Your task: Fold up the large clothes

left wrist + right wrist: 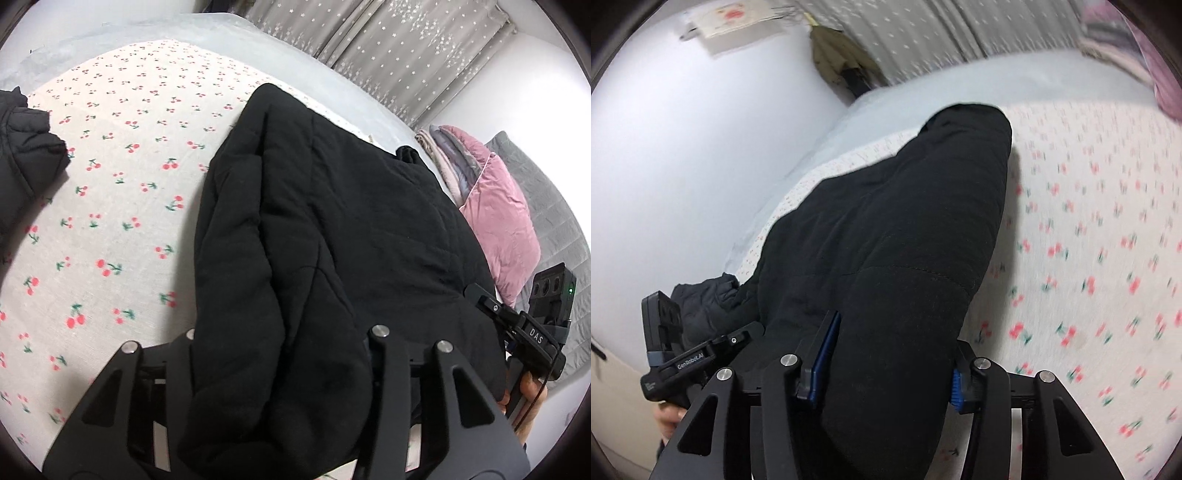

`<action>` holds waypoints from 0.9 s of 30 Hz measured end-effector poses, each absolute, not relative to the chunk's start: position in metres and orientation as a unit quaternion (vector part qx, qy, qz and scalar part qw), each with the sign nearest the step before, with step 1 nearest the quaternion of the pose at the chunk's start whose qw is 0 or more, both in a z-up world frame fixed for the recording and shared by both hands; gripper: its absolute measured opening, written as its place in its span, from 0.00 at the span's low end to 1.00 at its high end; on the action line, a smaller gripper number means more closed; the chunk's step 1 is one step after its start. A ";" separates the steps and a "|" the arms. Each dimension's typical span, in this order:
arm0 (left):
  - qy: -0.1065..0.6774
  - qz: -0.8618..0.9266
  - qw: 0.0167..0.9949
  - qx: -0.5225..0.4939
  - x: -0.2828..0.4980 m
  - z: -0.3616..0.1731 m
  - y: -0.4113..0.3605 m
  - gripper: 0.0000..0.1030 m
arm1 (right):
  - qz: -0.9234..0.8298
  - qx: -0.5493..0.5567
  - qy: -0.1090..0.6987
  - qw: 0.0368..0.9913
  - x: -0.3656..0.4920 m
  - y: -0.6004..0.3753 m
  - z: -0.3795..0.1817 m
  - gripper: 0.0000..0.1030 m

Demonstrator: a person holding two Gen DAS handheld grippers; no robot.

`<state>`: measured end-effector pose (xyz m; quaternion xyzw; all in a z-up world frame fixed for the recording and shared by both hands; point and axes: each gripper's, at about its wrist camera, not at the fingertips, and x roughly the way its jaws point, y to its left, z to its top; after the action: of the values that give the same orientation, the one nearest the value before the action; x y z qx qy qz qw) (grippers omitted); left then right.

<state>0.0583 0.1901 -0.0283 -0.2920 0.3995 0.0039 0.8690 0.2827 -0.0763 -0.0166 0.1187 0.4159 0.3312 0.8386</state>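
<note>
A large black quilted coat (332, 206) lies on the cherry-print sheet (110, 206) of a bed. My left gripper (280, 369) is shut on a thick fold of the coat, which covers its fingertips. My right gripper (886, 373) is shut on another bunch of the same coat (894, 236); its blue-padded fingers (823, 354) press into the cloth from both sides. The right gripper also shows at the right edge of the left wrist view (524, 325), and the left gripper at the left edge of the right wrist view (687, 358).
A second dark padded garment (26, 158) lies at the left of the sheet. Pink and grey pillows (498, 206) are stacked at the right of the bed. Star-print curtains (388, 44) hang behind. A white wall (683, 166) borders the bed.
</note>
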 end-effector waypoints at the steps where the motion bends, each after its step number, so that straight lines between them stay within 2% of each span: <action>1: 0.397 0.000 0.869 -0.294 0.060 -0.026 0.186 0.46 | 0.332 0.114 0.410 0.842 0.282 -0.079 -0.012 0.46; 10: 0.373 -0.077 0.884 -0.271 0.091 0.017 0.094 0.45 | 0.315 0.067 0.345 0.882 0.274 -0.124 0.039 0.44; 14: 0.366 -0.125 0.878 -0.284 0.112 0.032 0.037 0.45 | 0.301 0.058 0.333 0.892 0.275 -0.184 0.067 0.44; 22: 0.366 -0.251 0.868 -0.225 0.149 0.055 -0.178 0.45 | 0.220 0.035 0.339 0.914 0.259 -0.392 0.102 0.43; 27: 0.402 -0.323 0.829 -0.217 0.171 0.039 -0.322 0.45 | 0.142 0.067 0.356 0.921 0.251 -0.541 0.100 0.44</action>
<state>0.1711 -0.3220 0.0393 -0.2165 0.4024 -0.3231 0.8287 0.2512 -0.5406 0.0998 0.0665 0.3558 0.1422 0.9213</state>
